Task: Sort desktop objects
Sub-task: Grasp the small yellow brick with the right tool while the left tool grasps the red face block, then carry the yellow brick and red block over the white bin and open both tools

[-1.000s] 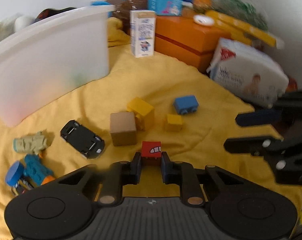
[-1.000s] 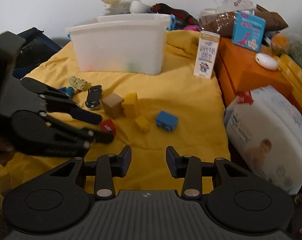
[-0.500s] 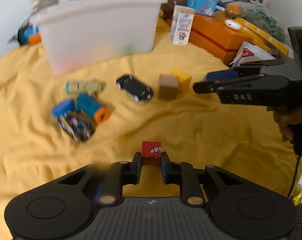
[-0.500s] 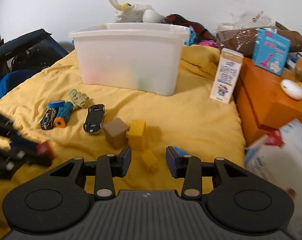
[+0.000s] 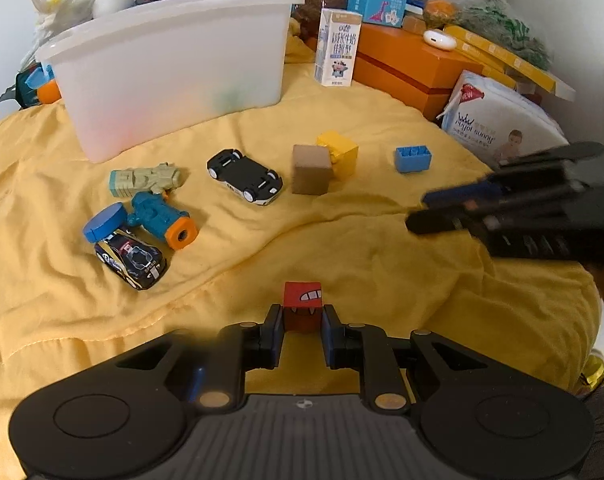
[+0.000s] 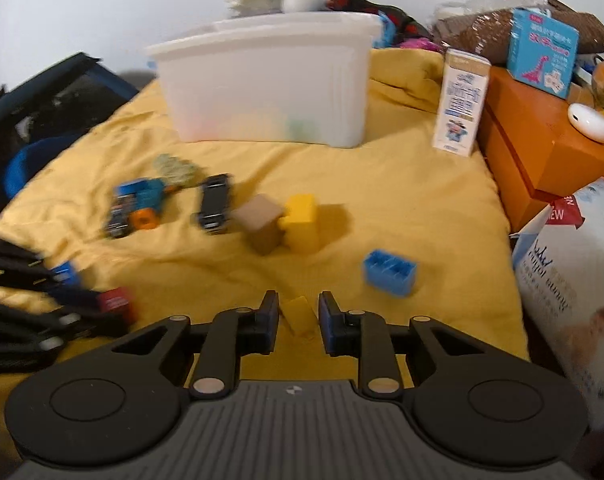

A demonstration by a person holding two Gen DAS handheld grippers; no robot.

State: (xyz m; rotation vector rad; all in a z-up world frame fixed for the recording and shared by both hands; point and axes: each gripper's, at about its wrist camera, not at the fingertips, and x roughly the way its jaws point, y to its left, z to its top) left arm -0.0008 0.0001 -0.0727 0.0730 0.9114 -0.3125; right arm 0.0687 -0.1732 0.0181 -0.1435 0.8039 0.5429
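The left gripper [image 5: 302,322] has its fingers clamped on a red block [image 5: 302,306] with a toothy grin printed on it, held above the yellow blanket [image 5: 341,252]; over in the right wrist view the same block shows blurred at the left edge, pinched between dark fingers; the right gripper [image 6: 298,318] has just been closing, its fingers now narrow around a small yellow block [image 6: 300,316], though whether the pads actually press it I cannot tell; there is a sliver of gap on either side. Out on the blanket, a brown block [image 5: 310,169] sits touching a bigger yellow block [image 5: 339,153]; a blue brick [image 5: 413,159] lies apart to their right, open side up; a black toy car [image 5: 244,176] lies belly-up to the left of the brown block; further left, a pale green toy [image 5: 144,178], a blue and orange toy [image 5: 158,216] and a dark racing car [image 5: 130,258] cluster together. Behind them stands a white plastic bin [image 5: 174,68], faint colours showing through its wall; a milk carton [image 5: 337,52] stands upright beside an orange box [image 5: 413,64].
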